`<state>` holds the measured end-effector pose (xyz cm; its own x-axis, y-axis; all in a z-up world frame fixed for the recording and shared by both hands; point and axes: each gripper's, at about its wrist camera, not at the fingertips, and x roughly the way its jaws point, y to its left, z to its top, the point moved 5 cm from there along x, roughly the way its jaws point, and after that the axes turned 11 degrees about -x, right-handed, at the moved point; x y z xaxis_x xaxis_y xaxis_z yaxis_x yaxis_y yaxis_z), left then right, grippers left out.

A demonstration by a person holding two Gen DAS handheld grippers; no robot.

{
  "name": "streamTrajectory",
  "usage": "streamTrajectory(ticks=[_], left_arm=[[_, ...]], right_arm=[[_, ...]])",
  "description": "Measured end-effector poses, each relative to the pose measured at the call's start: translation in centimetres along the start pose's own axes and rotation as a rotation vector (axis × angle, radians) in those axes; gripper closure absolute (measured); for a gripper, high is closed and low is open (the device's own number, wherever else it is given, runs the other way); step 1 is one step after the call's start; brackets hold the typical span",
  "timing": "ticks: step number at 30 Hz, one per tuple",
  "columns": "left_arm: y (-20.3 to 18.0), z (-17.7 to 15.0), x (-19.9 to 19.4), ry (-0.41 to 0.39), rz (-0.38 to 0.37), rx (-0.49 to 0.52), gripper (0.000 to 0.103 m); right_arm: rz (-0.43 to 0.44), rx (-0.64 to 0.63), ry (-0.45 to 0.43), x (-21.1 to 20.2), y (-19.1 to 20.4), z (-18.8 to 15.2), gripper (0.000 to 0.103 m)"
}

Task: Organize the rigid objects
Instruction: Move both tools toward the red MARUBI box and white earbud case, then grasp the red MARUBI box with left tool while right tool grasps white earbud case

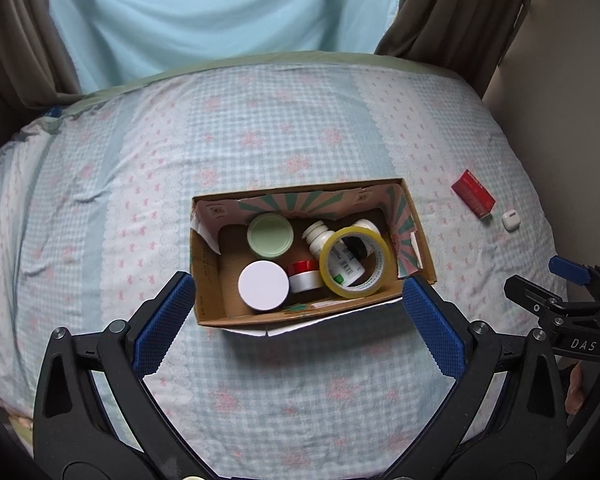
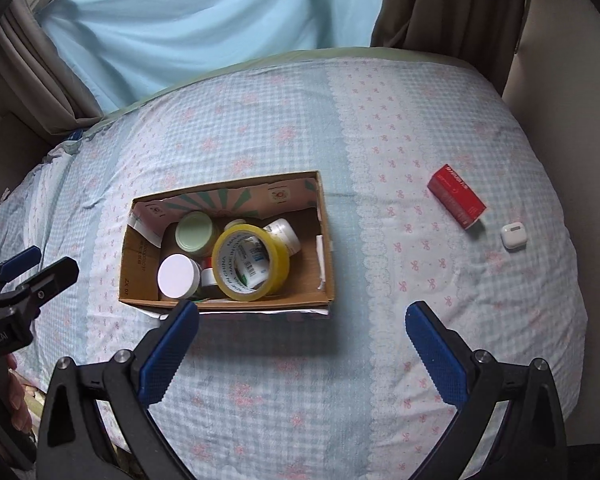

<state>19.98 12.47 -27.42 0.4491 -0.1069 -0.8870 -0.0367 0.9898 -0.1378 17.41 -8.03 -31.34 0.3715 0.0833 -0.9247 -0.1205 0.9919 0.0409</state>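
Blue ribbed pads tip both tools, nearest the cameras, and both tools hang released with their jaws spread wide and nothing between them. From the left wrist view, the left tool [image 1: 298,294] hovers above a bed [image 1: 100,200] covered in a pale blue checked sheet with pink bows; a hand grips its handle at the left edge of the right wrist view.

Between and just past its pads sits an open cardboard box [image 1: 210,292] with a green and pink sunburst print on its inner flaps. Inside, from left to right: a jar with a pale green lid [image 1: 270,235], a jar with a white lid [image 1: 263,285] nearer the camera, a small red and white container [image 1: 303,276] touching it, then a roll of yellow tape [image 1: 356,264] leaning over a white bottle [image 1: 320,238] whose label carries a barcode. Printing on the tape core reads "MADE IN CHINA" in the right wrist view.

Right of the box, well apart on the sheet, lie a red carton [image 2: 457,196] with white lettering too small to read and, just beside it, a small white earbud case [image 2: 513,235]. The right tool [image 2: 302,316] hovers over bare sheet between box and carton, its left pad overlapping the box's near edge. Its side reads "DAS". Curtains hang behind the bed.
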Motion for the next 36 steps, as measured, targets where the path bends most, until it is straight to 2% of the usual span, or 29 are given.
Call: streamTrajectory(ticks=[5,8,10,15,20,26,31,36], left_arm=[[-6.3,-0.3,-0.2,-0.017,0.004,0.014,0.0],[-10.3,-0.5,0.6,-0.008,0.018,-0.013,0.0],[-13.2,-0.6,1.4,0.005,0.001,-0.045,0.0],[-20.7,-0.4,4.7,0.046,-0.013,-0.086,0.0],[-27.0,0.2,8.9,0.108,0.001,-0.109,0.0],[-32.3,1.2,15.1,0.196,-0.013,-0.123,0.0],[-34.2,1.9,20.5,0.268,0.009,-0.162,0.0],[-35.7,2.1,26.0,0.352,0.005,-0.225,0.0]], right_arm=[[-0.023,0.038,-0.016,-1.7,-6.9,-1.4,0.0],[-0.031,0.025,-0.022,-2.0,-11.3,-1.5,0.0],[-0.028,0.008,-0.026,-1.9,-14.3,-1.4,0.0],[-0.051,-0.039,-0.035,-1.3,-21.6,-1.1,0.0],[-0.067,-0.058,0.006,0.4,-27.7,-1.1,0.0],[-0.101,-0.096,0.039,2.9,-31.9,-1.5,0.0],[-0.08,-0.063,0.076,5.9,-34.0,-1.6,0.003],[-0.083,-0.094,0.113,9.3,-34.3,-1.3,0.003]])
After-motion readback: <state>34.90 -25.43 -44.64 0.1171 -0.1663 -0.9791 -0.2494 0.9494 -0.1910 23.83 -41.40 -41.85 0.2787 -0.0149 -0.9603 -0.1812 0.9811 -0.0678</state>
